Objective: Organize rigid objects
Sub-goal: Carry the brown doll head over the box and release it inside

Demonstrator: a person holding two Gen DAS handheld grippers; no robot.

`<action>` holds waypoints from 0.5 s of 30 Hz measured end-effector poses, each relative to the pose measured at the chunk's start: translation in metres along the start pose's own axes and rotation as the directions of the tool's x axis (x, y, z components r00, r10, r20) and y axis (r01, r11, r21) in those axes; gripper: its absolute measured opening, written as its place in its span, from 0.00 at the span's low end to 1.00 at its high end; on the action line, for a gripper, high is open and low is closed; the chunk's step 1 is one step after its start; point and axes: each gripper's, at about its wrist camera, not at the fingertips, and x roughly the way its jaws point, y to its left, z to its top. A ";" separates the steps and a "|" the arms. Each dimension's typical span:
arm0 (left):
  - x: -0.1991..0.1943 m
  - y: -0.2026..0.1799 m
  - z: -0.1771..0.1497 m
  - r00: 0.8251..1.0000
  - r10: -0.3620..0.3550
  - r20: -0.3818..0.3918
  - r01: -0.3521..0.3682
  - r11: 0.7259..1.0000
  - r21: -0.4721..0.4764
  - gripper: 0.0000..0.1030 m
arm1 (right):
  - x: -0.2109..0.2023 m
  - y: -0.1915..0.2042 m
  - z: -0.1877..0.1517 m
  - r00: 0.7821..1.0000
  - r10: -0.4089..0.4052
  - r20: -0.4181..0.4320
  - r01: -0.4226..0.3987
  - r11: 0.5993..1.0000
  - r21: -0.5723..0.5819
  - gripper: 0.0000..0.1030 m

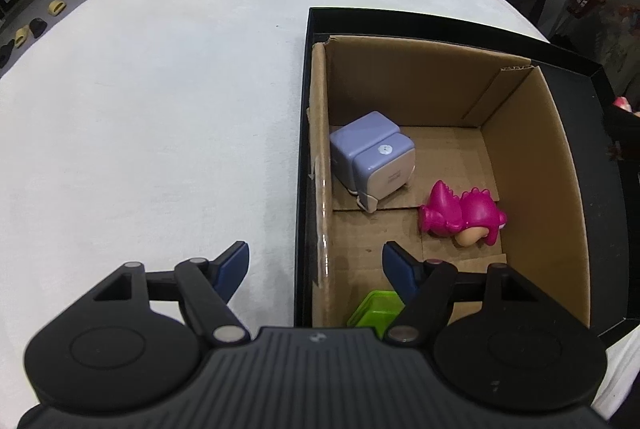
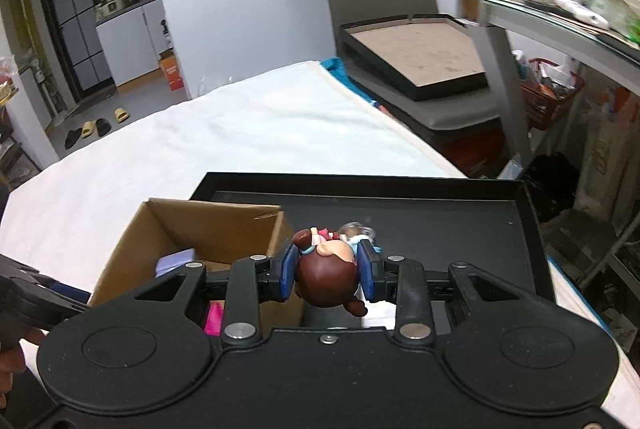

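1. While our right claw (image 2: 327, 271) is clamped on the small brown-haired doll figurine (image 2: 326, 279), its blue pads (image 2: 289, 275) press on both sides of the doll's round head, and we hold it above the shallow black tray (image 2: 500, 225), just beside the right wall of the open brown cardboard box (image 2: 224, 225).
2. Inside that box, on the floor, we see a lavender and white cube-shaped plastic gadget (image 1: 370, 159) near the left wall, a magenta dinosaur-suited toy figure (image 1: 464, 215) lying on its side toward the right wall, and a lime green plastic block (image 1: 376, 313) at the near edge, partly hidden behind our left claw's right finger.
3. Our left claw (image 1: 316, 267) stands wide apart and holds nothing; its fingers straddle the box's left wall, one over the cloth and one over the box.
4. The box sits in the black tray, and the tray rests on the white cloth-covered worktop (image 1: 160, 109).
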 end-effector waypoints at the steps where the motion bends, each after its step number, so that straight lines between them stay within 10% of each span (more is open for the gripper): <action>1: 0.000 0.000 0.000 1.000 -0.009 0.002 0.009 1.000 -0.004 0.67 | 0.001 0.004 0.000 1.000 0.009 0.000 -0.009 1.000 -0.005 0.30; 8: 0.004 0.001 -0.003 0.996 -0.088 -0.001 0.088 0.996 -0.021 0.33 | 0.011 0.031 0.000 0.998 0.057 -0.011 -0.058 0.997 -0.059 0.30; 15: 0.005 0.006 -0.008 0.996 -0.090 0.006 0.090 0.995 -0.033 0.20 | 0.025 0.056 -0.004 0.996 0.078 -0.033 -0.081 0.992 -0.101 0.30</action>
